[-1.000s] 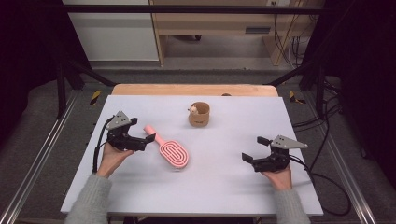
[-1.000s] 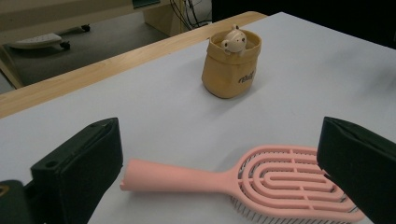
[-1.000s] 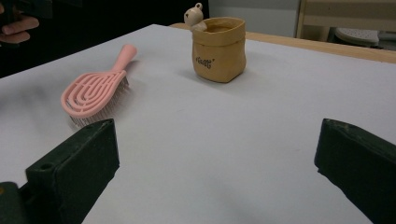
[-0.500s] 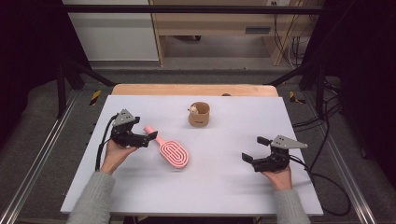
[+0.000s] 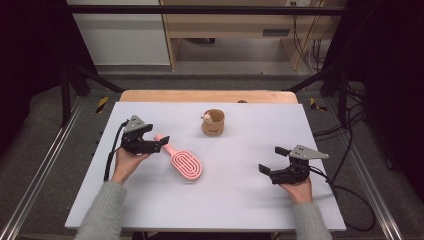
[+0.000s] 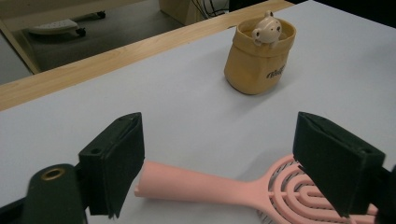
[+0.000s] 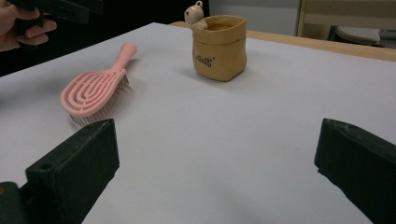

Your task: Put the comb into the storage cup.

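View from above: my left gripper (image 5: 159,141) hung at about 9 o'clock on the white table (image 5: 240,200), jaws spread wide, just at the tip of the pink hairbrush's (image 5: 183,161) handle. In the left gripper view the handle end lay on the table between the two jaws, nearer the left one; contact could not be told. The brush lay bristles down, head pointing toward 5 o'clock. A tan pouch-shaped cup (image 5: 213,122) with a small bear figure (image 6: 266,28) on its rim stood upright at 12 o'clock, apart from the brush. My right gripper (image 5: 272,159) sat at 4 o'clock, jaws wide and holding nothing, well apart from both
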### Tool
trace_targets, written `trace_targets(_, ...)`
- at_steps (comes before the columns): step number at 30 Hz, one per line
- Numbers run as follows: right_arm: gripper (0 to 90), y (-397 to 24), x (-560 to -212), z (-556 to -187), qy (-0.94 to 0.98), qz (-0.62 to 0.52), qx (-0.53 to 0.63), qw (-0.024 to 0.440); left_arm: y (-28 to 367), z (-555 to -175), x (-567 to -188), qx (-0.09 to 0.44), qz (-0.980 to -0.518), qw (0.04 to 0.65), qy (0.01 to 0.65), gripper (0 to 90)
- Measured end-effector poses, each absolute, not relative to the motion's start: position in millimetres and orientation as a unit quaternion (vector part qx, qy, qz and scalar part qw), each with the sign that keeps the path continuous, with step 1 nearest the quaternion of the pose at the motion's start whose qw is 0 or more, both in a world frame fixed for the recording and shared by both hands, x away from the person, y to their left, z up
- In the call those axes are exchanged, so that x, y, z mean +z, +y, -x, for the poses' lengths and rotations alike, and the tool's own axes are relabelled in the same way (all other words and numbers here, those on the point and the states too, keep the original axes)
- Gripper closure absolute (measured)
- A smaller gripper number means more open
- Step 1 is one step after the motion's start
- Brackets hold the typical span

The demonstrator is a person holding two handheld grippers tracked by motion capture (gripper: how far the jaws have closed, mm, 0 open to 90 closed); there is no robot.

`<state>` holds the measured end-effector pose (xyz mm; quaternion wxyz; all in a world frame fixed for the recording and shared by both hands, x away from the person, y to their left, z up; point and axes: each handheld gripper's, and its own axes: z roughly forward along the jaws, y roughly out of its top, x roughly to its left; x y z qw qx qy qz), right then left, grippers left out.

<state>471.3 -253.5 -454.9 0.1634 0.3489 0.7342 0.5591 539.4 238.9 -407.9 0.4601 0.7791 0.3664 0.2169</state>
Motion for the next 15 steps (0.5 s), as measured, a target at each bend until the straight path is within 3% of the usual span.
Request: trace_targets(15,0.2,-253.5,-454.9,-471.4,0.735,-0.349,0.559,0.164,235.7,-545.6,-414.0,0.217,-0.779,0.45,0.378,42.4)
